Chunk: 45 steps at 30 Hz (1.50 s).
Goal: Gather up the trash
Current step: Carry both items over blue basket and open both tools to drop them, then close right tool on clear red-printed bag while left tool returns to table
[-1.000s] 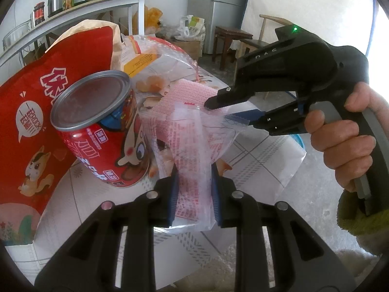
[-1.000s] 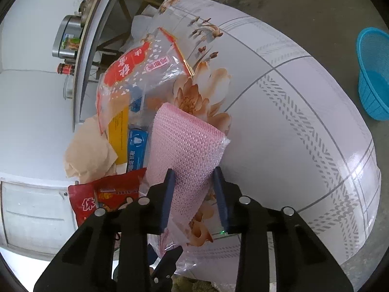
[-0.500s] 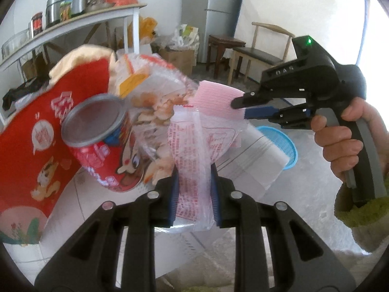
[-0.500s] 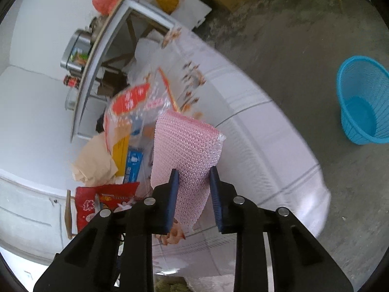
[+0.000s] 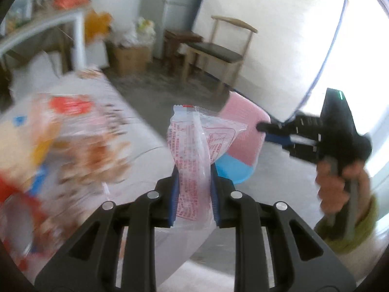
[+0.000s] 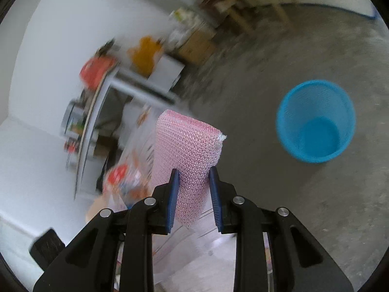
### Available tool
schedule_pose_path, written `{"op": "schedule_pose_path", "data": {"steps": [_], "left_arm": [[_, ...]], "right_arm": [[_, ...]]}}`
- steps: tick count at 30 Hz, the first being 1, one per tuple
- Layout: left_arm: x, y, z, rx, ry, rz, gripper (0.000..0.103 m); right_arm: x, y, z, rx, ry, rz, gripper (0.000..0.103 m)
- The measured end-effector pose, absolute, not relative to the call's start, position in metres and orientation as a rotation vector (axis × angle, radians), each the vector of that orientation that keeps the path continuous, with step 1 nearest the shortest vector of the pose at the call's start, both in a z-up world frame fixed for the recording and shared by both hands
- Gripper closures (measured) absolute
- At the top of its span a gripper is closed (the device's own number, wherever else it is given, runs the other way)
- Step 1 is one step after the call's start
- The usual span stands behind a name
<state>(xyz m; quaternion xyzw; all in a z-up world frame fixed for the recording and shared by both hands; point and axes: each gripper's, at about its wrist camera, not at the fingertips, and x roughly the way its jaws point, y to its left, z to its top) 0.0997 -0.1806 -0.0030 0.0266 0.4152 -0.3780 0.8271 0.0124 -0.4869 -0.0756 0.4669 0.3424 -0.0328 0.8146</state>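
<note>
Above the blue basket (image 6: 316,121): pink bubble wrap (image 6: 187,150) clamped.

Table litter (image 5: 73,146) smeared by motion blur — labels unreadable; blue basket (image 5: 233,170) mostly hidden behind the pink bubble wrap (image 5: 243,131).

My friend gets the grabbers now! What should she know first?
Left gripper: jaws shut on a clear plastic wrapper with red print, lifted off the table.
Right gripper: jaws shut on a pink bubble-wrap piece, also in the air.
Blue mesh bin: on the floor, right of the bubble wrap in the right wrist view; nothing visible inside.
Done: two pieces of trash picked up.
Left: drop both in the bin, then go for the other packets on the table; they are too blurred to count.
</note>
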Motion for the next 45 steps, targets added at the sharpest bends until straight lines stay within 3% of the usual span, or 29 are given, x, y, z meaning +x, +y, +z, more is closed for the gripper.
{"op": "schedule_pose_path", "data": {"steps": [6,18,19,20,21,22,26,34,45], "left_arm": [[0.165,-0.281,-0.035,-0.078,1.182,-0.961,0.081],[0.2,-0.446,-0.11,0.135,1.327,-0.964,0.081],[0.204,-0.458,-0.112,0.131,1.318,-0.965,0.077],[0.209,-0.47,-0.117,0.129,1.311,-0.967,0.057],[0.215,-0.475,-0.124,0.135,1.312,-0.952,0.042],[0.221,-0.482,-0.131,0.144,1.316,-0.921,0.021],[0.227,-0.489,-0.151,0.131,1.339,-0.855,0.021],[0.211,-0.45,-0.123,0.079,1.269,-0.923,0.021],[0.151,-0.343,-0.031,0.021,1.048,-0.993,0.019]], "right_arm": [[-0.015,-0.549,-0.101,1.037,0.71,-0.259,0.078],[0.007,-0.636,-0.191,1.147,0.781,-0.462,0.076],[0.013,-0.644,-0.199,1.151,0.781,-0.473,0.072],[0.019,-0.651,-0.208,1.155,0.791,-0.479,0.07],[0.026,-0.661,-0.225,1.175,0.812,-0.48,0.059],[0.03,-0.666,-0.236,1.193,0.826,-0.486,0.049],[0.01,-0.683,-0.289,1.291,0.89,-0.604,0.047],[-0.043,-0.666,-0.297,1.335,0.841,-0.592,0.047],[-0.07,-0.622,-0.212,1.197,0.741,-0.431,0.037]]}}
